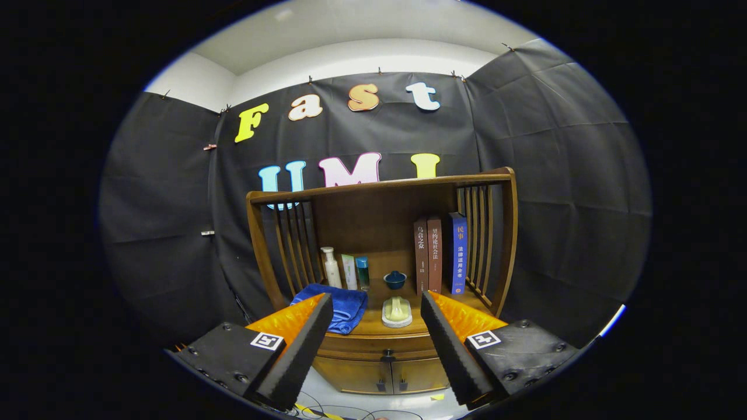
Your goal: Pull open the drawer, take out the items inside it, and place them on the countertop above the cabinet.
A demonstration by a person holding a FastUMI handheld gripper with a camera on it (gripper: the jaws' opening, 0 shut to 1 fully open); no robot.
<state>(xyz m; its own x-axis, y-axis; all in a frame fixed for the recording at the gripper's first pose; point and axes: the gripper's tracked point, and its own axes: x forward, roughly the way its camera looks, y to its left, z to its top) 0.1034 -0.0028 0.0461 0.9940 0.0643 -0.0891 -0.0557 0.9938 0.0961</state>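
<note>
Gripper view is showing the wooden cabinet (382, 274) standing beyond the fingers, framed in the gap between them. Its drawer (379, 345) is sitting flush with the front, its small dark knob (387, 353) lying between the two fingertips and a little farther off than they are. What the drawer is holding cannot be told, since its inside is hidden.

On the countertop (373, 328) above the drawer, a folded blue cloth (341, 306) is lying just past the left finger, and a pale yellow object on a light round dish (397, 312) is resting nearer the right finger. Farther back, bottles (345, 269), a small blue lidded bowl (395, 279) and upright books (440, 254) are standing against the rear of the shelf.

The scene is fitting two readings: a drawer waiting to be pulled with its contents shut inside, or a drawer pushed closed again with the cloth and the dish being the things that came out of it. The pictures are not settling which, nor whether anything is remaining inside.

The gripper (374, 332) is hanging with its fingers spread wide apart, pressing on nothing and carrying nothing. It is standing well short of the cabinet, touching neither knob nor countertop, and is pointing roughly level at the drawer front, with the pair of lower doors (382, 376) showing below the knob.
</note>
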